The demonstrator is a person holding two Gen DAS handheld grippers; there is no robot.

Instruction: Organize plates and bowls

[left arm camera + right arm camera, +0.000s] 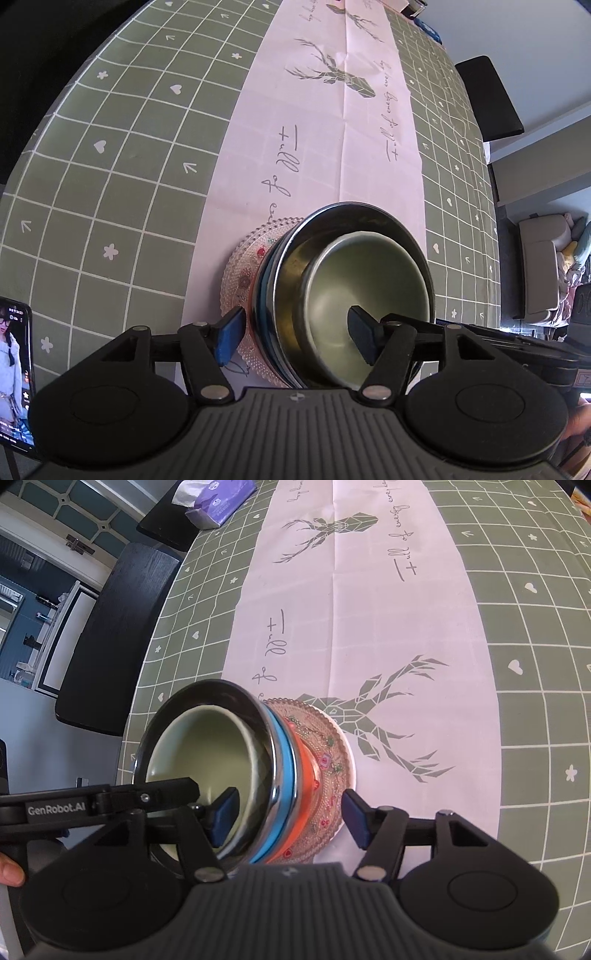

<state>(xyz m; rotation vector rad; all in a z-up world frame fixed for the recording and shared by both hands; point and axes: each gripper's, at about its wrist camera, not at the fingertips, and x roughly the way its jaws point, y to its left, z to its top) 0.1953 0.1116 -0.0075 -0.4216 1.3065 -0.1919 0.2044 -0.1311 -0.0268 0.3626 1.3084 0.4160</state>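
**Stacked dishes sit between two spread grippers**

At the far left edge of the left wrist view, a phone with a lit screen lies on the green checked tabletop. To its right, the left hand-held gripper stands spread: one blue pad hangs over the beaded glass plate, the other inside the pale green bowl, neither pressing on anything. That bowl nests in a steel bowl, and the stack rests on the pink table runner printed with deer.

In the right wrist view, the same stack shows a blue dish and an orange dish sandwiched between the steel bowl and the glass plate. The right hand-held gripper is also spread, its pads straddling the stack's rim without clamping it. A tissue pack lies at the tabletop's far end.
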